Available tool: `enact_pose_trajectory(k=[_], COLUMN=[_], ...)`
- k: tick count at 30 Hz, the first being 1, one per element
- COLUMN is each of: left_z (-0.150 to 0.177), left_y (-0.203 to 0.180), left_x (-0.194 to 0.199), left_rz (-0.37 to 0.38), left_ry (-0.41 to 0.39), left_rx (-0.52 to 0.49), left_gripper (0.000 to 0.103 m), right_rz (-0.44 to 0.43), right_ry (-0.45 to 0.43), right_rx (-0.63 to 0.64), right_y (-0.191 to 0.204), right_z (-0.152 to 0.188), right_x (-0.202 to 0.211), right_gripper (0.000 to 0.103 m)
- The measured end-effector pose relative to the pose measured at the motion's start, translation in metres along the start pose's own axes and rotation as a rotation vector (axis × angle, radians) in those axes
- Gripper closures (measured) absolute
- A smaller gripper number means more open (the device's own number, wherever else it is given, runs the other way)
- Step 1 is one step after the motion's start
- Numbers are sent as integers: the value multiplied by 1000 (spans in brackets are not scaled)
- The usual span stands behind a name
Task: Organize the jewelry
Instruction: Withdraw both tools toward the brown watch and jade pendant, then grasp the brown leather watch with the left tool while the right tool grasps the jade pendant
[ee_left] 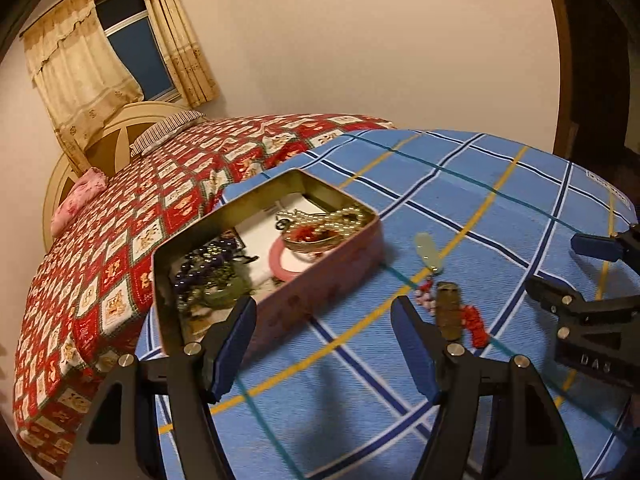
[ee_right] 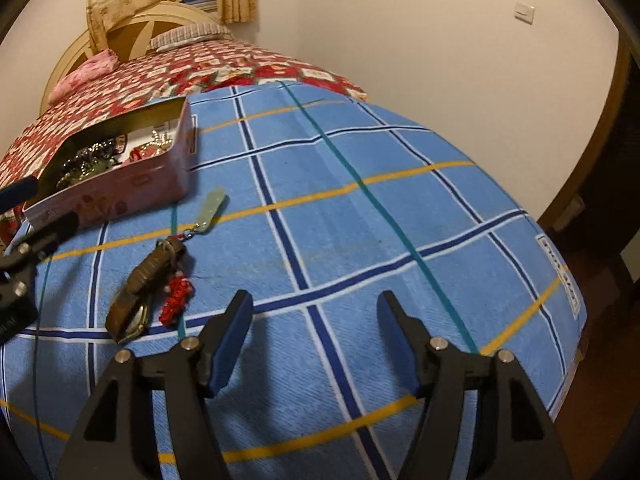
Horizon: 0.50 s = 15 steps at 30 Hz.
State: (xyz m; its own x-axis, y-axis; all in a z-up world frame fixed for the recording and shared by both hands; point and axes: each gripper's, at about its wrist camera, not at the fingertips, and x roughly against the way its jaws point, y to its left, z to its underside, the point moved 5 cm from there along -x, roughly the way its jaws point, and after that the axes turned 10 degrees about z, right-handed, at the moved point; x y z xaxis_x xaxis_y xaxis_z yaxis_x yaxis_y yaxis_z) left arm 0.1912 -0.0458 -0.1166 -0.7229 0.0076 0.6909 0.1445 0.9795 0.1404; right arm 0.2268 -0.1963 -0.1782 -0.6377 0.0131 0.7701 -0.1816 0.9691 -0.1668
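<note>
An open pink tin stands on the blue checked cloth that covers the near end of the bed, and everything else is placed from it. In the tin's left end, nearest the left hand-held gripper, lies a heap of dark purple beads over a greenish piece that is too blurred to name. Toward the tin's far right corner sits a pile of pearl strands, with a small dish of red bits in front of it and a pink ring-shaped piece just beside that, all on white paper. To the right of the tin, on the cloth and apart from it, lie a pale green pendant, then a brown-strapped watch with a red knotted tassel touching it. The left hand-held gripper hovers with its jaws wide and nothing between them, one finger over the tin's near rim. Farther right of the tin, the right hand-held gripper also stands wide and empty above bare cloth.
</note>
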Motion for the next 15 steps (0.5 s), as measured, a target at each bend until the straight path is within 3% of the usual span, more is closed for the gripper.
enact_pose_trajectory(k=[5, 15], left_z=[1, 6], left_y=[-18, -47], left_x=[-7, -29], left_rz=[27, 66], left_ry=[19, 62], left_rx=[-19, -78], left_gripper=[33, 33], right_rz=[35, 22], right_ry=[-9, -12], right_rx=[20, -17], right_y=[-3, -12], right_z=[4, 6], right_x=[1, 2], right_gripper=[30, 28])
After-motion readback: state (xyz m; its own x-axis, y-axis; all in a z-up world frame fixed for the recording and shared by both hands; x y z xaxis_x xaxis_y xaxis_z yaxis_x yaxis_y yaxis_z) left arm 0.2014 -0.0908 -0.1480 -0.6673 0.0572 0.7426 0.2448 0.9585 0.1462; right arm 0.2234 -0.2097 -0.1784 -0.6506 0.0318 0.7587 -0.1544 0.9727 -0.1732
